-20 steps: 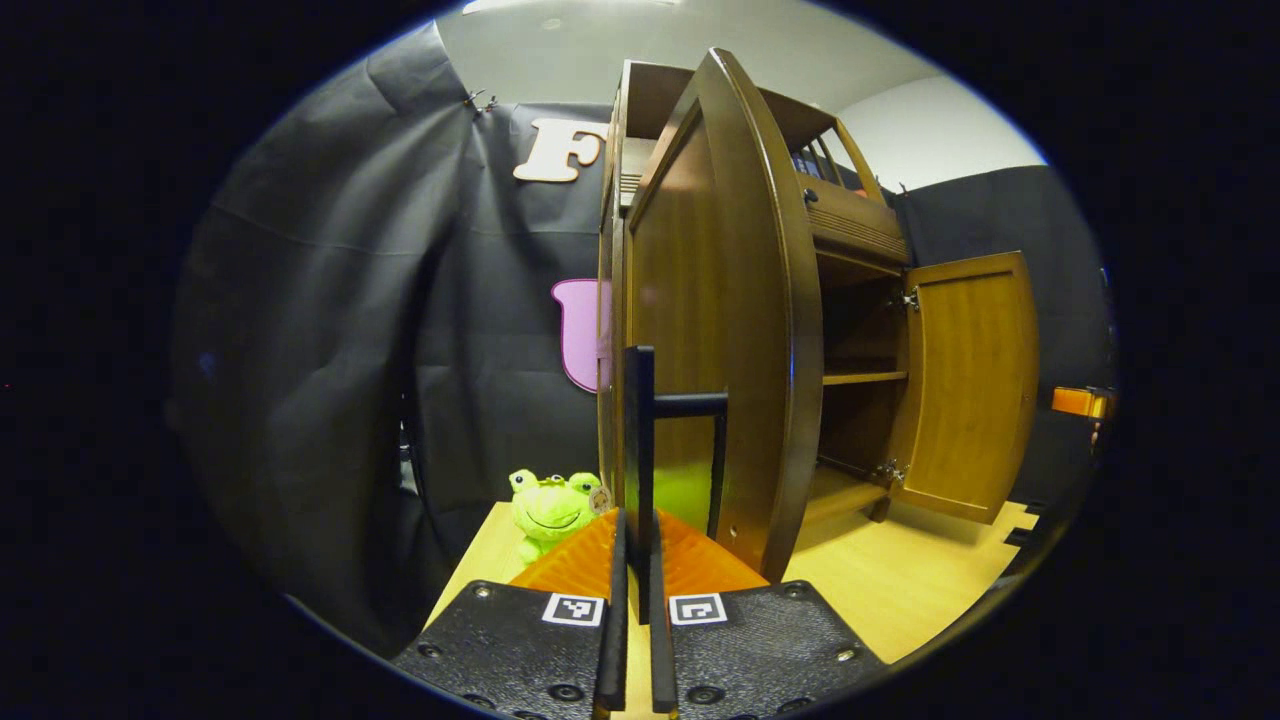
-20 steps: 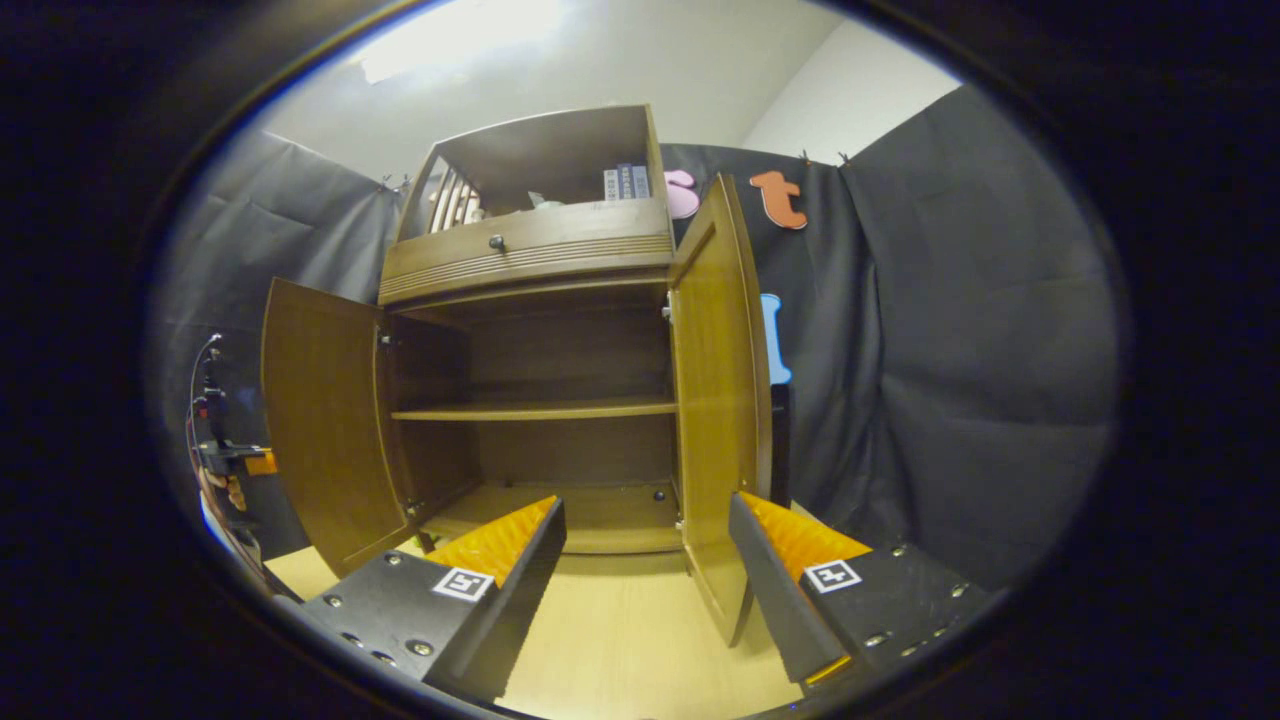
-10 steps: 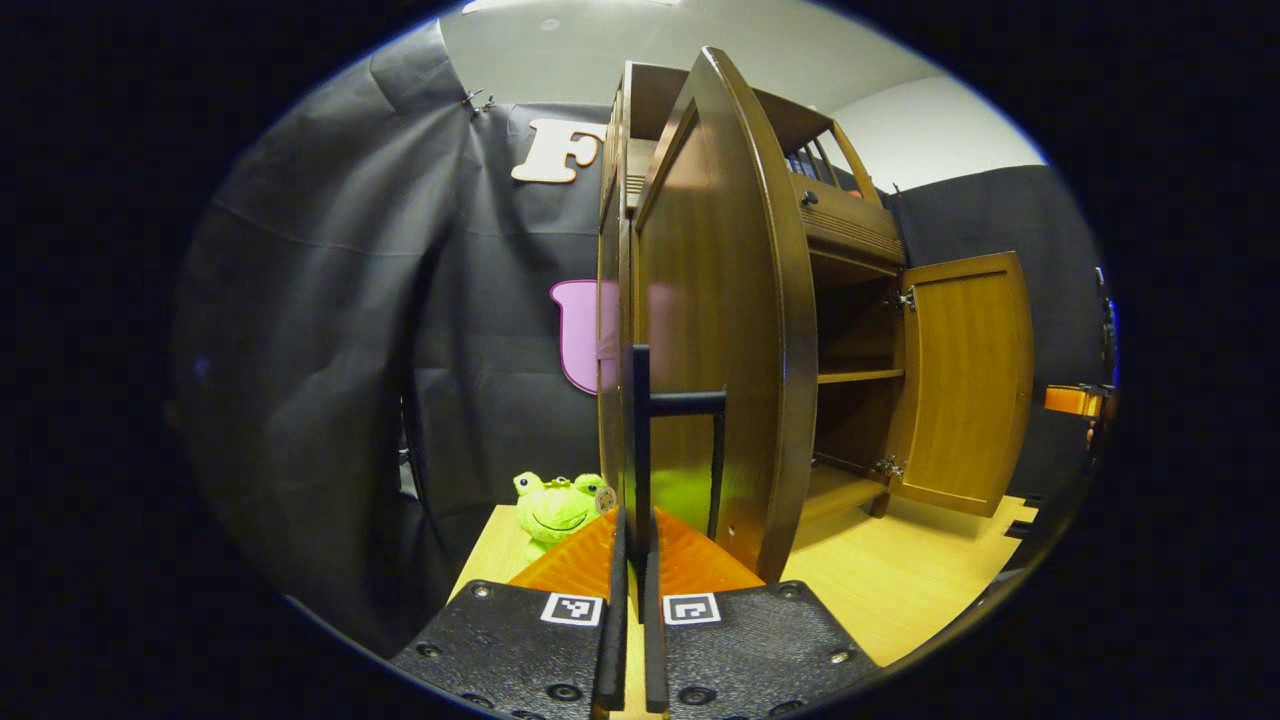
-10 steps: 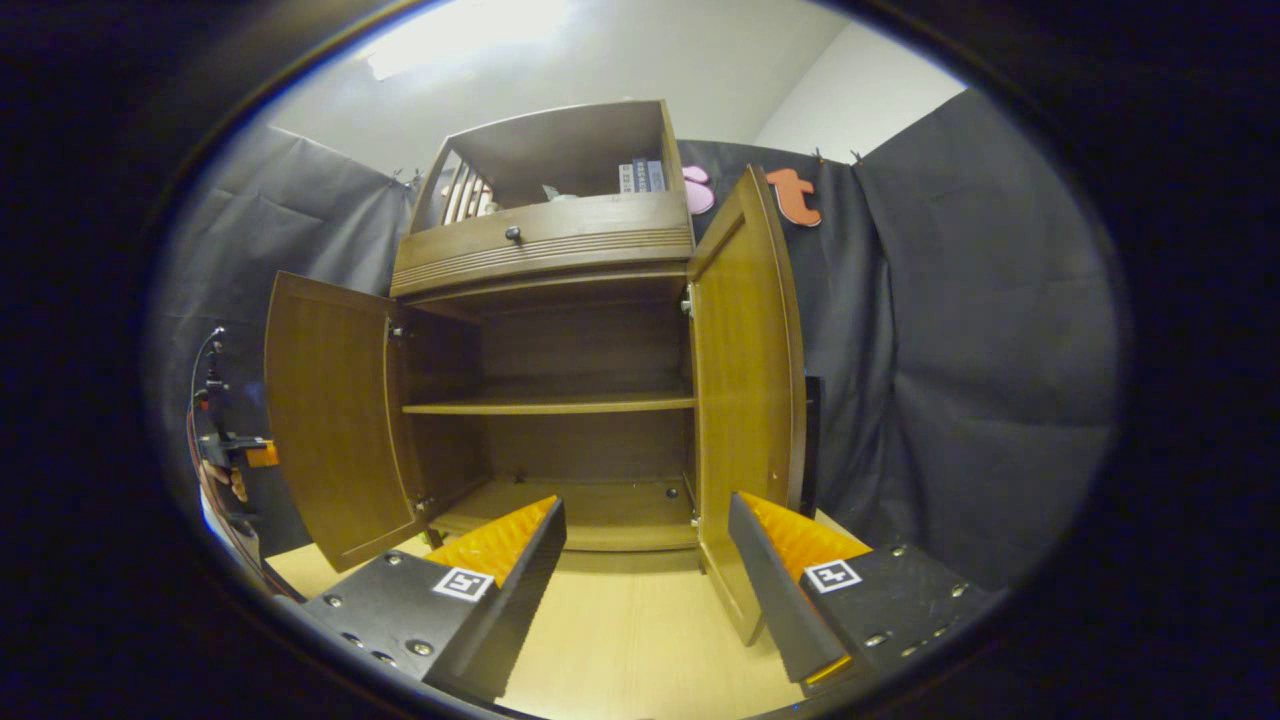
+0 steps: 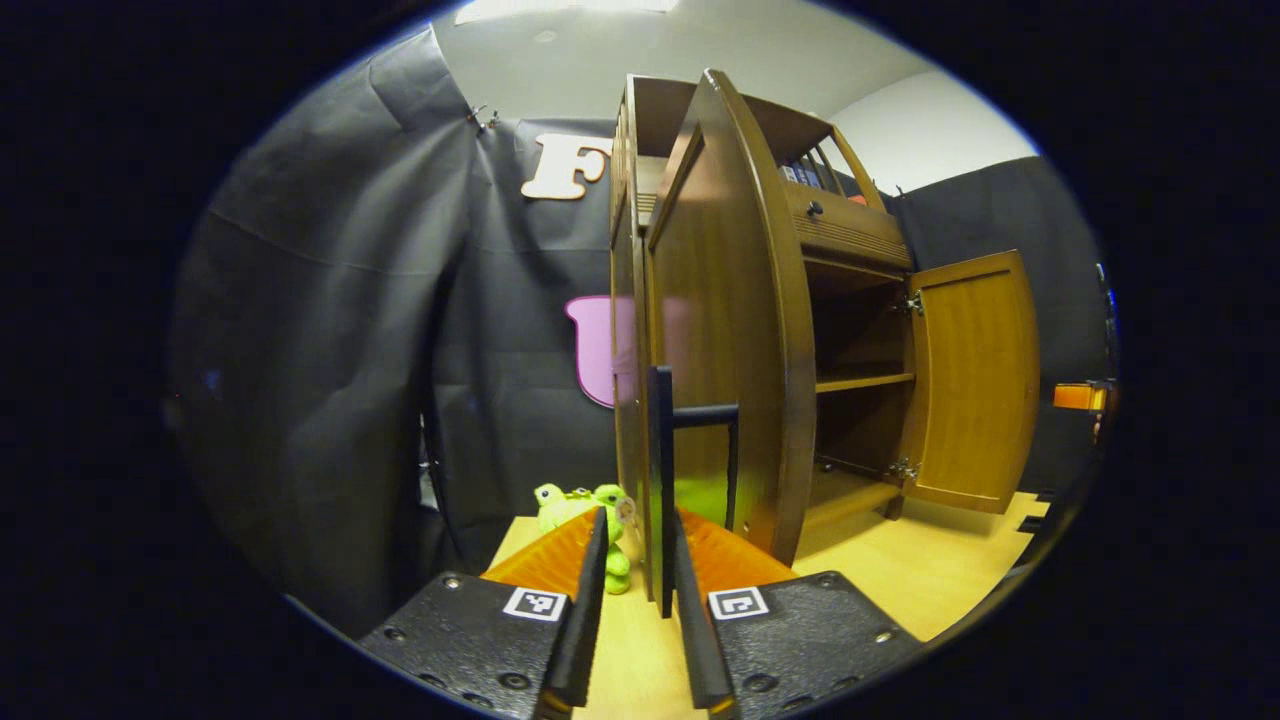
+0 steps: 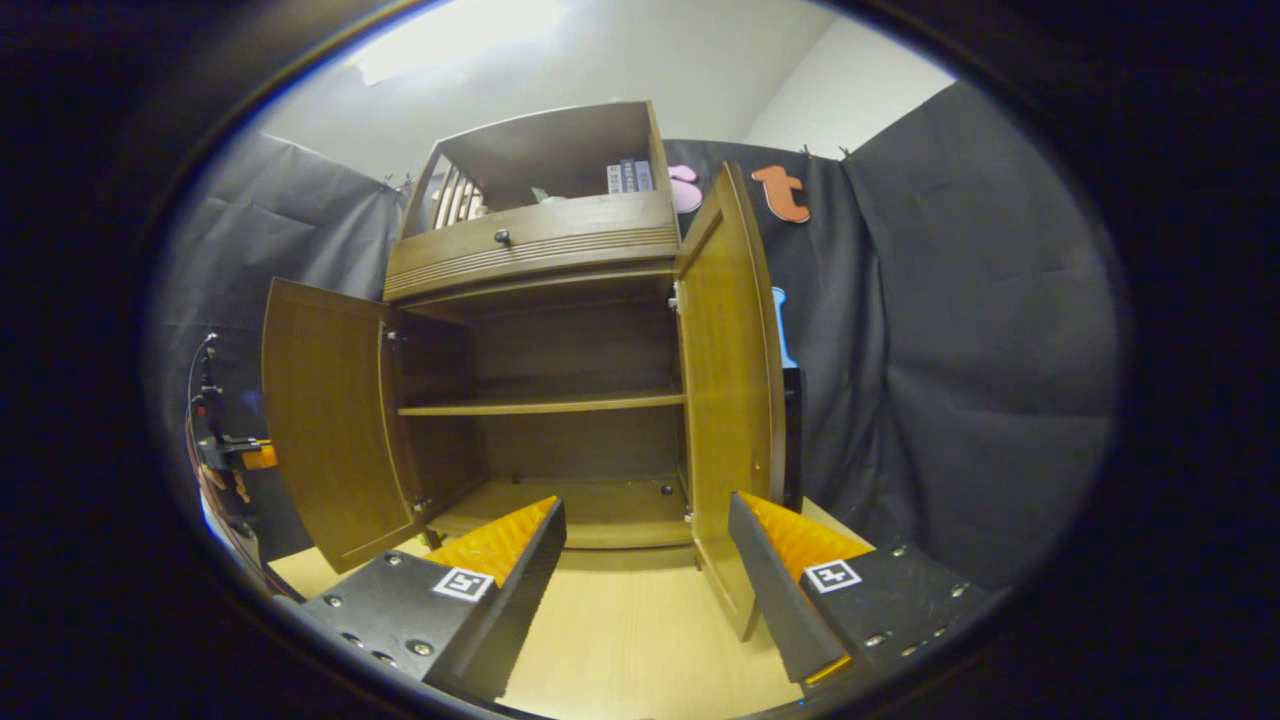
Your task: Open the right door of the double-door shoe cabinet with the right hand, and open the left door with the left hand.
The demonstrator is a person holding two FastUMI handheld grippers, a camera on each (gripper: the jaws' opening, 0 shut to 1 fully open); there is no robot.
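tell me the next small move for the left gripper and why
Probably draw the left gripper straight back off the black handle. Its fingers stand apart on either side of the bar, no longer pressing it, and both the left door and the right door already stand swung wide, so nothing seems left to pull.

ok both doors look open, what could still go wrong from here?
1. The left gripper is open with the left door's black bar handle between its fingers; pulling away sideways could snag it and swing the brown wooden left door.
2. The small green plush frog sits on the light wooden tabletop beside that gripper and could get knocked.
3. The right gripper is open just below the brown wooden right door; lifting could bump its lower edge.
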